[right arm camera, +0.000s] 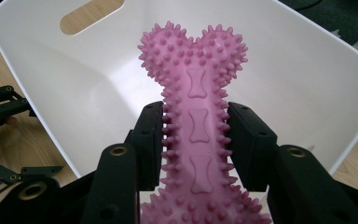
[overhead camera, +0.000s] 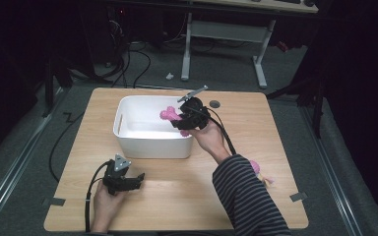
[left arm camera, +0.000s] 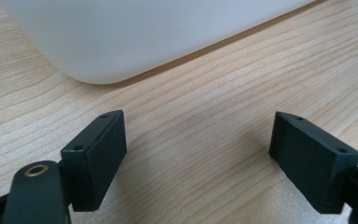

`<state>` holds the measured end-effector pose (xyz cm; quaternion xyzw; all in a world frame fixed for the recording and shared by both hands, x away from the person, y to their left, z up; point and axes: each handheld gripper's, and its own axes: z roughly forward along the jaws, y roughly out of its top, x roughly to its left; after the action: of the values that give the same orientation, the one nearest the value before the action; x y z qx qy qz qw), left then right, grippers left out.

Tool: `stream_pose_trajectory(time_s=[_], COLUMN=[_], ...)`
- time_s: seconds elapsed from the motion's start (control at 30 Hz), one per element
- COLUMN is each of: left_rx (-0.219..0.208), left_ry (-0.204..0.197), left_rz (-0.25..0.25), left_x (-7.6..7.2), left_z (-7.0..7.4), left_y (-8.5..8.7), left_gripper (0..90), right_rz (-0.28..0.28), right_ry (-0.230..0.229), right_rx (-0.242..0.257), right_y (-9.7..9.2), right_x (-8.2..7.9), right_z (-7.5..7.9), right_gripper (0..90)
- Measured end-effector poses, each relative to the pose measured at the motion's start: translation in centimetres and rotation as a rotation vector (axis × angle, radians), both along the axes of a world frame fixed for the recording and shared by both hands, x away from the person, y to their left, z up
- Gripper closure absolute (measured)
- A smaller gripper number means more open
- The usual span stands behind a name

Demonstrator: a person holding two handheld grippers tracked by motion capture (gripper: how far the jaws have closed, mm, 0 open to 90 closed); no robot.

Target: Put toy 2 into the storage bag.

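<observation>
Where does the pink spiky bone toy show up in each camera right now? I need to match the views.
High view: pink bone toy sits centre, over the white bin, clamped in the right gripper.
Left gripper view: not in it; the bin's rounded wall runs across the top, over the wooden table.
Right gripper view: centre, upright between the pads.
Shared landmark: the white bin.

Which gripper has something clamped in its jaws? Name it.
The right gripper: its jaws press on the shaft of the pink spiky bone toy over the white bin. The left gripper stands open above bare table.
</observation>
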<state>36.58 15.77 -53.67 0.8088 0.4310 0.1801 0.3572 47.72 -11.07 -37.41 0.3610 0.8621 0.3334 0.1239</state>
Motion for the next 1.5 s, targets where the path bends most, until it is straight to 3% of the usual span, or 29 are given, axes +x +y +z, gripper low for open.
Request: stream_pose_trajectory(time_s=[0.63,0.77,0.87,1.5], left_rx=[0.0,0.0,0.001,-0.001], left_ry=[0.0,0.0,-0.003,-0.003], left_rz=[0.0,0.0,0.003,0.003], left_x=[0.0,0.0,0.0,0.0], left_z=[0.0,0.0,0.0,0.0], left_y=[0.0,0.0,0.0,0.0], left_gripper=[19.1,19.0,18.9,18.9], right_rz=[0.005,0.012,0.011,-0.05], right_ry=[0.028,0.036,0.029,-0.038], right_rx=[-0.005,0.043,0.04,0.179], right_y=[0.2,0.0,-0.2,-6.6], right_x=[0.2,0.1,-0.2,-3.3], right_z=[-0.5,-0.3,0.0,1.1], right_gripper=[57.3,54.9,53.4,46.4])
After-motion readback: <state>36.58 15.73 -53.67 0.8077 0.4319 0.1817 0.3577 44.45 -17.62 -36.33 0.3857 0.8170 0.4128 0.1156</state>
